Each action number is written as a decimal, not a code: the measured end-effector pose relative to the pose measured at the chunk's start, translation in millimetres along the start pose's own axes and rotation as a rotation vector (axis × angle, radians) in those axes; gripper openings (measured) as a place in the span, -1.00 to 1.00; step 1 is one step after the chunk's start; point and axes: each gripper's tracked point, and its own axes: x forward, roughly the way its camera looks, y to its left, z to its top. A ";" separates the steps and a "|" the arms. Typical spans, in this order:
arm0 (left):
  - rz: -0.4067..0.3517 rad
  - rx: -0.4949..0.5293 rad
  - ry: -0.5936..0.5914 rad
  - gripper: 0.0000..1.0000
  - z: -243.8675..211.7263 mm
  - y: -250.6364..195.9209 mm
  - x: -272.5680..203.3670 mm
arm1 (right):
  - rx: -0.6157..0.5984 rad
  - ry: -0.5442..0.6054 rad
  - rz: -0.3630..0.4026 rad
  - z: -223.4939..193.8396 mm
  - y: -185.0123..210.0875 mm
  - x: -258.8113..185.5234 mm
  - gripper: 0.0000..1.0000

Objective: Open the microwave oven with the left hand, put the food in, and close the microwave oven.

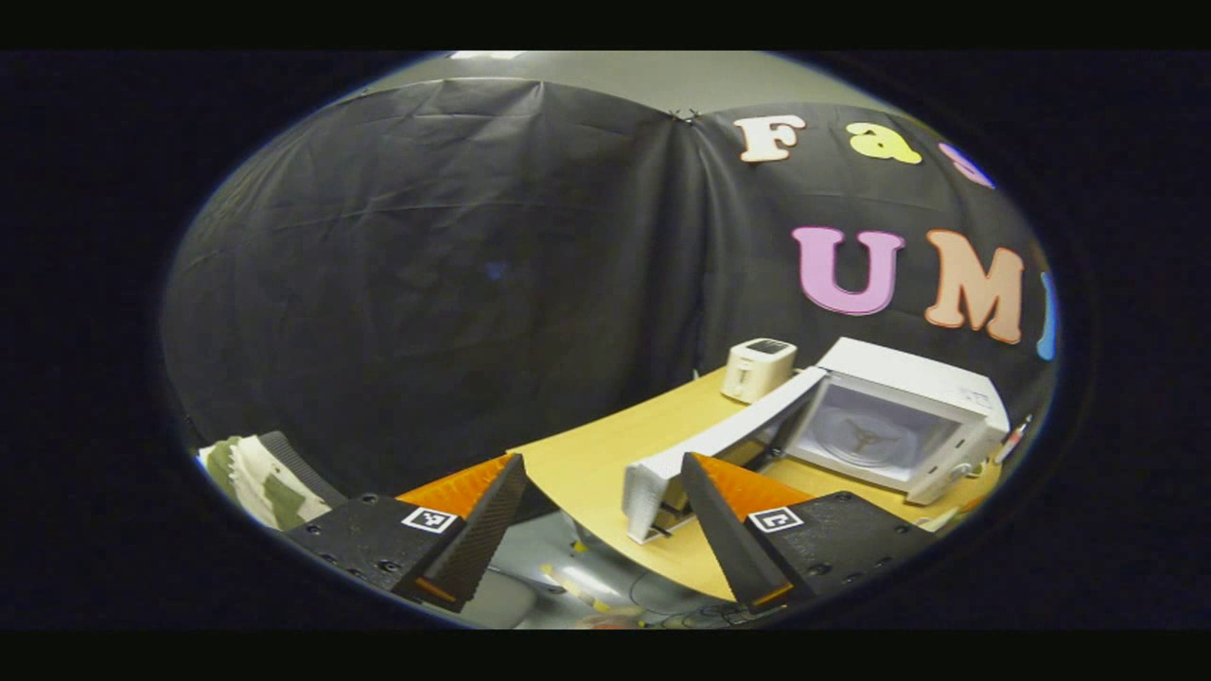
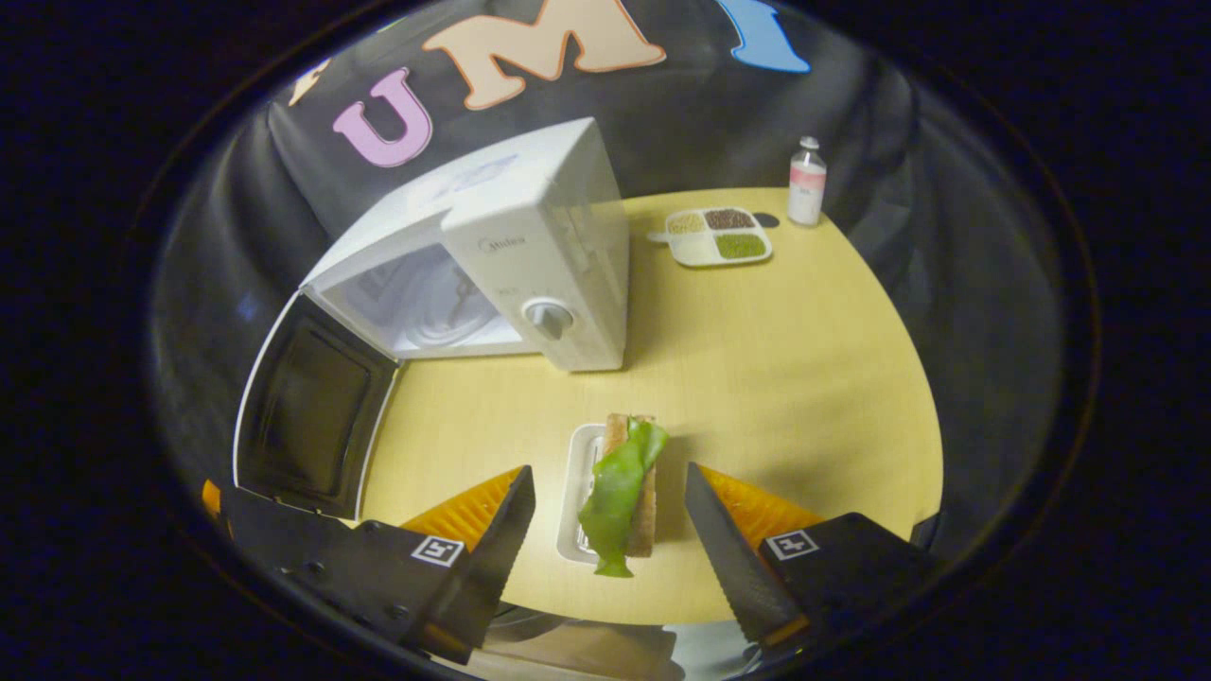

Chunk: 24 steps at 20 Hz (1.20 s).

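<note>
The left claw (image 1: 601, 530) is seen spread wide with nothing held between its fingers, raised off the near edge of the surface (image 1: 605, 445). Beyond it, in the left gripper view, the white microwave oven (image 1: 908, 416) is seen standing with its door (image 1: 710, 449) swung fully open toward the claw; the glass turntable (image 1: 863, 437) is visible inside the bare cavity. A small white toaster (image 1: 759, 367) is placed just behind the door's hinge side, near the black cloth wall.

The right claw (image 2: 605, 530) is likewise held wide open and gripping nothing. Between its spread fingers, untouched by either, the food is seen: a sandwich (image 2: 632, 482) with a green lettuce leaf draped over the bread, laid on a small white tray (image 2: 575, 492) on the surface (image 2: 804, 378), in front of the microwave oven (image 2: 530, 255) and apart from it. The open door (image 2: 312, 416) is seen at the left. At the far side, a divided dish of grains (image 2: 719, 236) and a small bottle (image 2: 807, 182) are set near each other.
</note>
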 end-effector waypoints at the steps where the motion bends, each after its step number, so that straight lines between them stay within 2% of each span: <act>1: -0.023 -0.016 0.019 0.87 -6.9 -14.0 -3.4 | 0.005 0.026 0.012 -2.1 0.0 6.2 0.99; 5: -0.077 -0.045 0.087 0.93 -31.3 -47.7 -12.8 | 0.006 0.103 0.003 -8.7 -7.2 27.2 0.96; 6: -0.088 -0.044 0.099 0.93 -34.2 -53.3 -14.7 | 0.002 0.120 -0.005 -10.2 -10.2 31.9 0.79; 7: -0.097 -0.043 0.111 0.94 -37.5 -59.0 -15.0 | -0.003 0.138 -0.006 -13.3 -12.1 35.7 0.79; 8: -0.106 -0.038 0.118 0.87 -39.9 -64.7 -16.2 | -0.002 0.160 -0.007 -17.4 -13.5 40.2 0.96; 9: -0.111 -0.030 0.122 0.87 -41.4 -70.2 -18.1 | 0.001 0.181 -0.004 -21.3 -14.7 43.3 0.95; 10: -0.119 -0.021 0.127 0.94 -44.8 -75.5 -20.1 | 0.007 0.194 -0.001 -23.9 -14.8 47.0 0.75; 11: -0.129 -0.011 0.133 0.94 -49.1 -80.8 -22.3 | 0.015 0.202 0.005 -26.8 -14.1 50.8 0.94; 12: -0.136 0.002 0.143 0.93 -52.6 -86.1 -22.6 | 0.028 0.216 0.012 -29.6 -11.8 54.2 0.73; 13: -0.147 0.011 0.153 0.93 -55.8 -91.0 -24.2 | 0.038 0.226 0.020 -32.8 -9.0 55.7 0.42; 14: -0.162 0.016 0.165 0.87 -59.8 -97.3 -25.6 | 0.046 0.240 0.020 -36.0 -8.7 57.5 0.27; 15: -0.183 0.023 0.178 0.94 -63.6 -105.0 -27.1 | 0.046 0.252 0.013 -39.2 -10.4 58.3 0.19; 17: -0.207 0.044 0.204 0.94 -71.5 -112.2 -28.6 | 0.044 0.249 0.021 -37.8 -9.3 56.2 -0.14; 19: -0.231 0.037 0.210 0.94 -72.7 -118.5 -29.4 | 0.070 0.228 0.027 -36.6 -8.5 55.3 -0.36; 20: -0.242 0.036 0.212 0.87 -74.3 -120.4 -29.2 | 0.074 0.219 0.030 -36.4 -8.3 54.7 -0.36; 21: -0.255 0.034 0.218 0.94 -77.4 -122.9 -29.1 | 0.085 0.213 0.039 -36.6 -7.0 52.2 -0.23; 24: -0.302 0.018 0.246 0.94 -83.8 -129.4 -28.1 | 0.149 0.182 0.069 -31.8 0.2 40.7 -0.23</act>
